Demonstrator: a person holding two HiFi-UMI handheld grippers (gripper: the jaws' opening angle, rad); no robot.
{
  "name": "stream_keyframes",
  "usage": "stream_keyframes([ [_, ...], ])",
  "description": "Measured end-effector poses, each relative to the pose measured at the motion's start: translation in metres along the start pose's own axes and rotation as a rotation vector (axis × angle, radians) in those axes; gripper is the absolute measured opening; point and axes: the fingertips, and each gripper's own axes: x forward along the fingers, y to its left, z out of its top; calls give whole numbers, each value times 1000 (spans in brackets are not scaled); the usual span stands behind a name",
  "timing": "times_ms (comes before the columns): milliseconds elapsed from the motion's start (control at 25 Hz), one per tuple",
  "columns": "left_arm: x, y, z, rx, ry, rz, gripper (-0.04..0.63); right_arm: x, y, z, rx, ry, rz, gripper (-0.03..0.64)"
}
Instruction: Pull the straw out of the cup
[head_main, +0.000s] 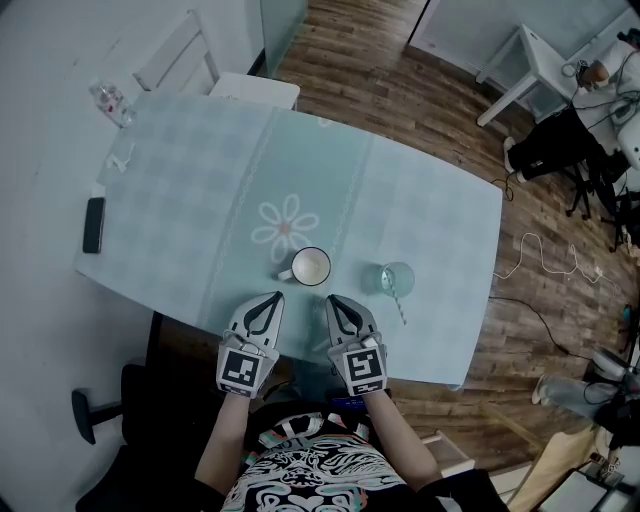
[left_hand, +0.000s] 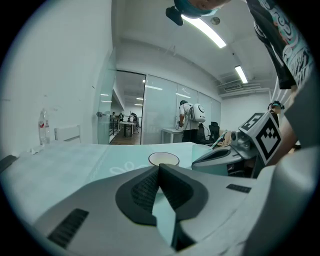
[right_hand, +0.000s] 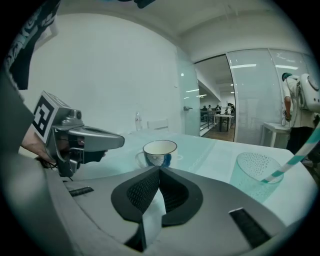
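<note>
While both of my grippers hang over the near edge of the worktop (head_main: 200, 190), neither one holds anything. My left gripper (head_main: 272, 297) sits just nearer me than the white mug (head_main: 310, 267) and slightly to its left. Its jaws are brought together at the tips with nothing between them. My right gripper (head_main: 333, 300) is also just nearer me than the mug, slightly to its right, and its jaws are likewise closed tip to tip and empty. The two grippers lie side by side, a little apart, both pointing toward the mug.

The clear cup (head_main: 396, 279) stands upright to the right of the mug, near it but not touching. The striped straw (head_main: 399, 305) is in the cup, leaning out over the rim on the side toward me. Neither gripper touches the cup or the straw.

Far to the left of the mug, a dark phone (head_main: 93, 225) lies at the worktop's edge. Beyond the mug and far to its left, a clear bottle (head_main: 110, 100) stands at the far corner, with a white chair (head_main: 180, 55) behind it.
</note>
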Motion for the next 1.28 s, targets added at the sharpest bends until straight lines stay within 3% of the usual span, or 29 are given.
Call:
stream_keyframes([
  [440,-8,-28,17,33,-48,-10,9,-43,3,14,19,-88,32,31],
  [880,-25,-46,36,56,-93,6,9,-83,-5,44,34,-182,-12,28],
  [1280,-36,-47,49,80,-122,36,9,-98,-6,42,39,-172,-49,28],
])
